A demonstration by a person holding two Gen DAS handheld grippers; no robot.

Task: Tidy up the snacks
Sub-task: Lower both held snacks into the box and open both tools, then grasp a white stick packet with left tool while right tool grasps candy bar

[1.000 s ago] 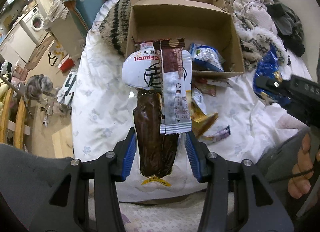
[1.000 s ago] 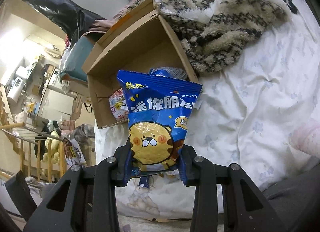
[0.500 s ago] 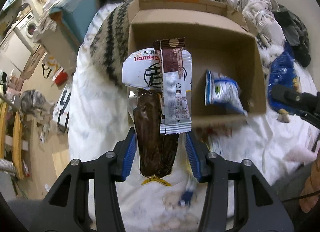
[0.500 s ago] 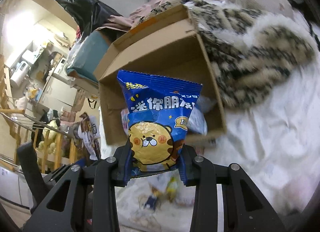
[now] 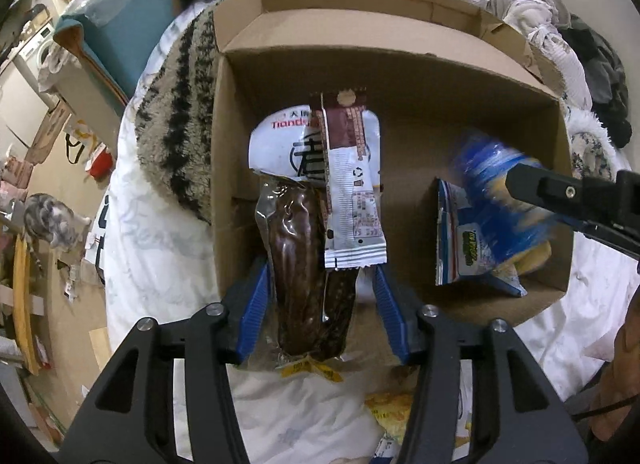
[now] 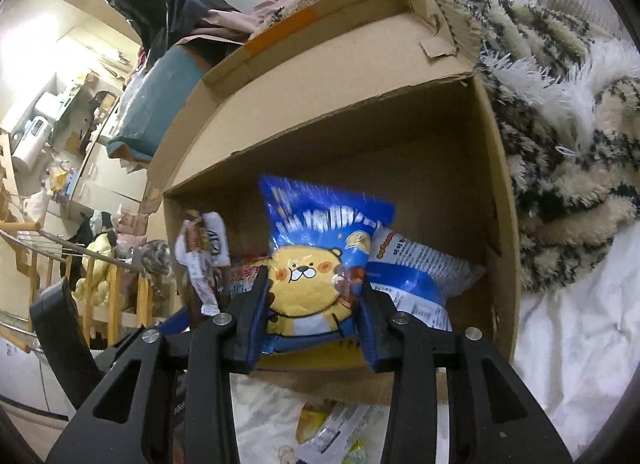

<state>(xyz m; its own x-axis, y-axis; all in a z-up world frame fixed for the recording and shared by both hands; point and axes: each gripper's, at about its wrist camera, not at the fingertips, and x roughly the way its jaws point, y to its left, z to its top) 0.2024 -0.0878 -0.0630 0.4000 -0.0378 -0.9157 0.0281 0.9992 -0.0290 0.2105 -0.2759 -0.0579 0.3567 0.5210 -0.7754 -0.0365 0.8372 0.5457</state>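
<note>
- Left gripper: jaws are opening; the brown vacuum-packed snack and a maroon-and-white wrapper lie between the pads, long axis running away along the fingers, over the cardboard box, left part.
- Right gripper: jaws are opening around the blue bear packet, above the box's right part.
- Judgement: both loads are placed for release downward.

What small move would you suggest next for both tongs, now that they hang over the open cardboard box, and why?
Probably let both tongs finish opening: the left tongs are opening around the brown sausage pack, the right tongs around the blue bear bag, both already over the cardboard box.
</note>
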